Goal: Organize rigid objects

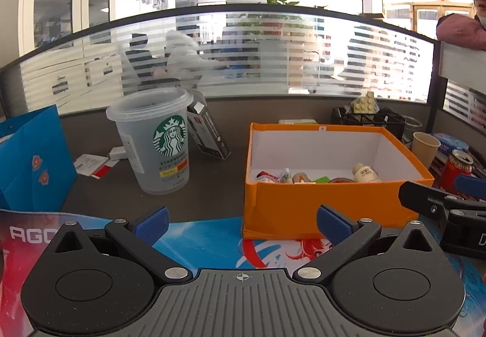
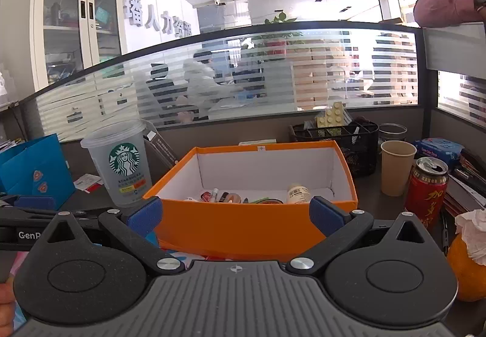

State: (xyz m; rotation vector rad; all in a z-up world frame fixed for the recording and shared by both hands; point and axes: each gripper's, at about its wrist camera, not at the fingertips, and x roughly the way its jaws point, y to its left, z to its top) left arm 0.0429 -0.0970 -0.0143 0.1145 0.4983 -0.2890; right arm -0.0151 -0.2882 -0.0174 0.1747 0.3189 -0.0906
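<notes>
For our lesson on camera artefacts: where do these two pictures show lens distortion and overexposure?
Left wrist view: the partition rail bows into an arch, and the ceiling at upper right burns out to white. Right wrist view: the same rail curves, the cabinet leans, the windows at right are blown out; the orange box stays sharp.

Your way into the orange box [image 2: 243, 224] is open from above, since it has no lid and only small items lie on its floor. To its left the plastic cup [image 1: 152, 139] stands near; on the right the paper cup [image 2: 396, 168] and red can [image 2: 426, 194] crowd the gap.
</notes>
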